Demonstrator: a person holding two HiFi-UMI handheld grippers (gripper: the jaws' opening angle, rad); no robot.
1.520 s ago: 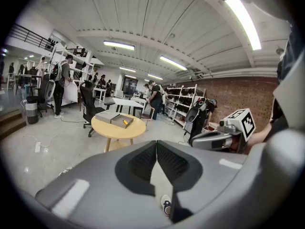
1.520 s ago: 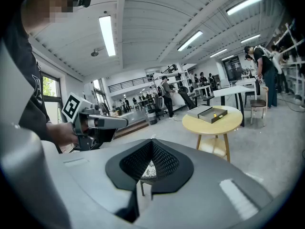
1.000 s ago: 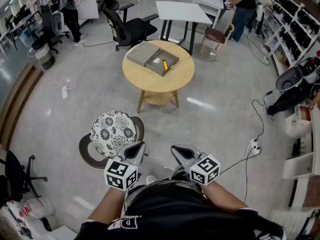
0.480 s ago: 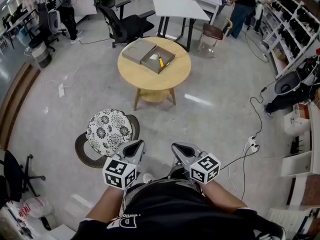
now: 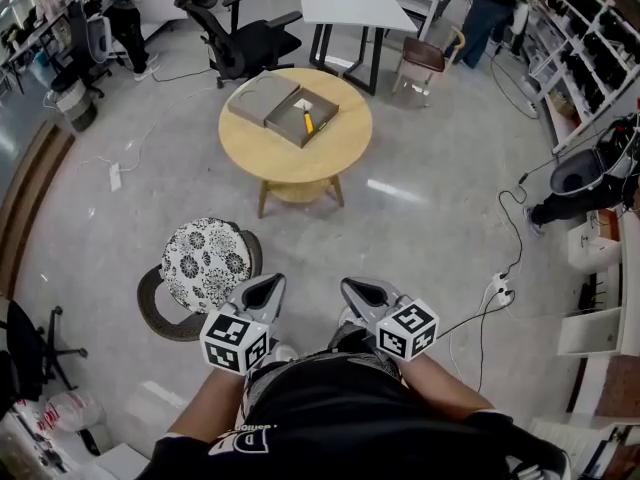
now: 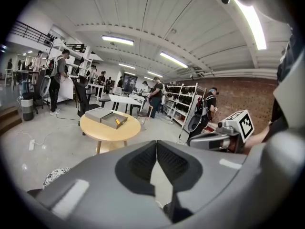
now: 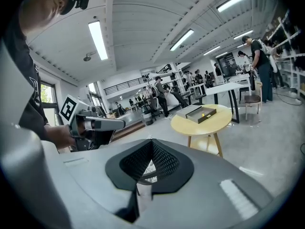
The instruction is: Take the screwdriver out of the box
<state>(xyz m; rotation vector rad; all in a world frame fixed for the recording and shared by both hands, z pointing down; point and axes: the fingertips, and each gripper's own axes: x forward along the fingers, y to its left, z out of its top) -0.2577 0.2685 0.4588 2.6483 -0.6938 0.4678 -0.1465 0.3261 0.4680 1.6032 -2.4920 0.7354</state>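
An open grey box point(image 5: 302, 118) lies on a round wooden table point(image 5: 300, 166) far ahead, with its lid point(image 5: 262, 99) beside it on the left. Inside the box lies a yellow-handled screwdriver point(image 5: 308, 122). My left gripper point(image 5: 268, 286) and right gripper point(image 5: 355, 288) are held close to my body, far short of the table, both shut and empty. The left gripper view shows the table point(image 6: 107, 128) and the box point(image 6: 114, 121) in the distance. In the right gripper view the box point(image 7: 205, 114) also sits far off.
A round stool with a black-and-white patterned cushion point(image 5: 205, 258) stands on the floor just ahead on my left. A black office chair point(image 5: 245, 38) and a white desk point(image 5: 355, 8) stand behind the table. A power strip with cables point(image 5: 497, 288) lies at my right. People stand at the back.
The table, box and stool have drifted left in the head view as I move across the floor. Both grippers stay shut near my body.
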